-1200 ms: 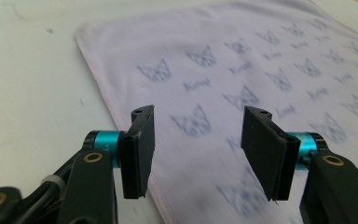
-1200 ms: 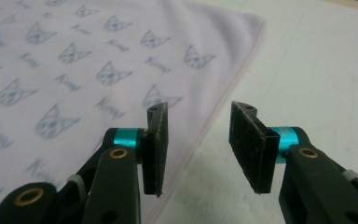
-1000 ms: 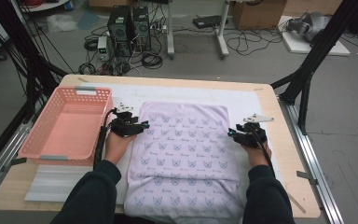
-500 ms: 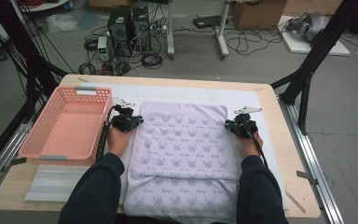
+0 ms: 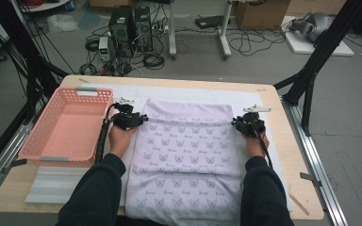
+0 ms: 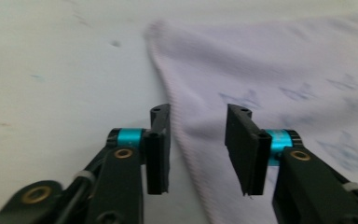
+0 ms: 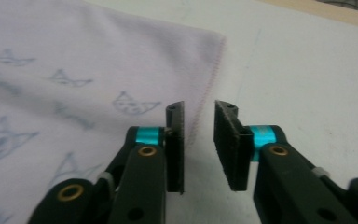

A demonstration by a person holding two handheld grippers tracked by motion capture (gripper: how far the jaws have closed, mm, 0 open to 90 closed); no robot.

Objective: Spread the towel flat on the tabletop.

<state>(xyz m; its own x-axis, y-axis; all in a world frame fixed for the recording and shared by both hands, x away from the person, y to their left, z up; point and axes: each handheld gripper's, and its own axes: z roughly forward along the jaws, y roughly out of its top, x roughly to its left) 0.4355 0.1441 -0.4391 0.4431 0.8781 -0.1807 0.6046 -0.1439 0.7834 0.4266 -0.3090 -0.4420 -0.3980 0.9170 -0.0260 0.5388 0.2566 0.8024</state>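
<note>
pale cat-print cloth (image 5: 188, 155) hem between each released claw, left (image 6: 198, 149) and right (image 7: 199, 144), just opening

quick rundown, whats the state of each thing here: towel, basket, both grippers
towel: spread flat on the white mat, near end hanging over the table edge
basket: upright, empty, at the table's left
left gripper: jaws just been opening, apart over the towel's left edge, not pressing it
right gripper: jaws just been opening, narrow gap over the towel's right edge, not gripping
white mat: lying flat under the towel
</note>
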